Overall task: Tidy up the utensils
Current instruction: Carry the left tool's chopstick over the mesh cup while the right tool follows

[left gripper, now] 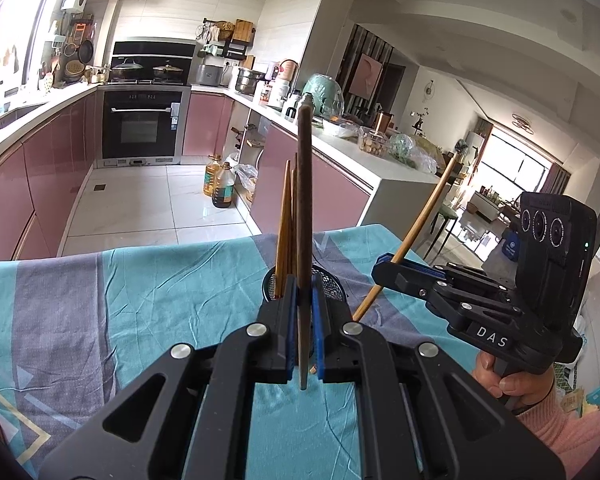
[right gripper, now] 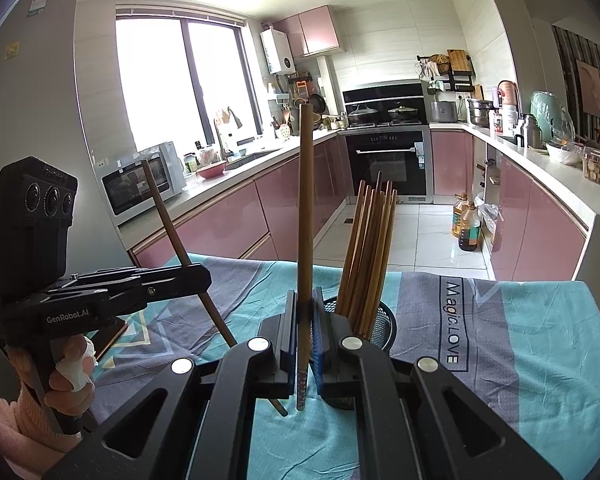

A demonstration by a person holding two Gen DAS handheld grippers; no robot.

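A kitchen with pink cabinets and a black oven lies behind a table draped in a teal and grey cloth (left gripper: 148,292). On the cloth stands a black mesh holder (right gripper: 382,330) filled with light wooden chopsticks (right gripper: 368,248); its base is hidden behind the gripper bodies in both views. The left gripper (left gripper: 305,322) is clamped on a dark chopstick (left gripper: 305,200), held nearly upright just in front of the holder, its lower tip poking out below the pads. The right gripper (right gripper: 306,330) is likewise closed on a brown chopstick (right gripper: 305,200), upright beside the holder, with a patterned lower end. Each hand (left gripper: 512,380) shows only in part, with a pink sleeve (left gripper: 564,436) cut off at the frame edge.
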